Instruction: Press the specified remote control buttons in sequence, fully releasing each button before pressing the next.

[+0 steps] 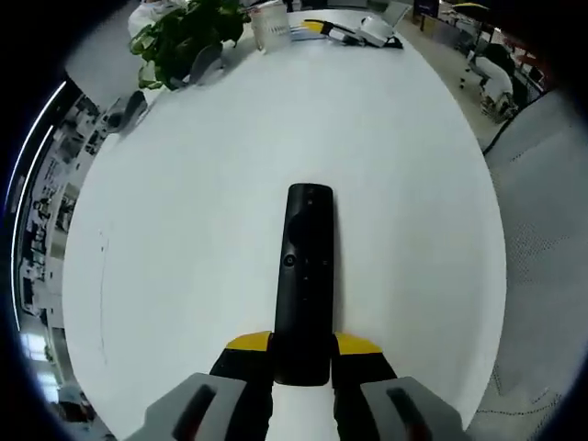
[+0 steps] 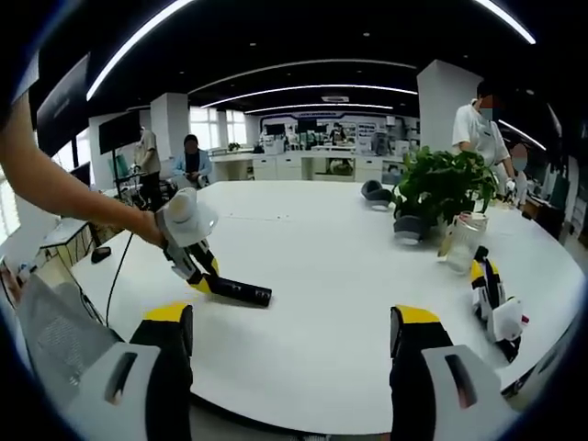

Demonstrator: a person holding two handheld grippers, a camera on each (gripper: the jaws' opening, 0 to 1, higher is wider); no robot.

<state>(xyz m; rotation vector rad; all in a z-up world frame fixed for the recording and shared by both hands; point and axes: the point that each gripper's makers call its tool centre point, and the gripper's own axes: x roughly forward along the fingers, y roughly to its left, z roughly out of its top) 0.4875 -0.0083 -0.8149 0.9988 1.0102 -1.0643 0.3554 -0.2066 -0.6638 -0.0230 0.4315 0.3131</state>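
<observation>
On the white surface [image 1: 184, 230], seen in the left gripper view, a black remote control [image 1: 305, 280] is laid lengthwise, its near end clamped between the yellow-tipped jaws of the left gripper [image 1: 304, 354]; jaws narrow, touching both sides of the remote. Round button pad and small buttons are seen on the remote's far half, face up. At the far edge of the surface a potted plant [image 1: 188, 32], a clear jar [image 1: 270, 26] and yellow-black gear [image 1: 354, 30] are grouped, well apart from the remote.

From the right gripper view, the same left gripper [image 2: 204, 271] is seen at left, held by a person's arm [image 2: 55, 184], w/ the remote control [image 2: 237, 291] lying flat on the surface [image 2: 312, 276] and gripped at one end. Right gripper [image 2: 292, 367] is held off the near edge of the surface, jaws wide apart, nothing between them, well apart from the remote. Potted plant [image 2: 441, 188] and clear jar [image 2: 462, 241] are seen at right; another yellow-black gripper device [image 2: 494, 299] is lying near the right edge. Cable [image 2: 118, 266] is draped over the left edge. Seated person [image 2: 191, 161] and standing person [image 2: 476, 129] are seen in the bkgd, beyond the surface.
</observation>
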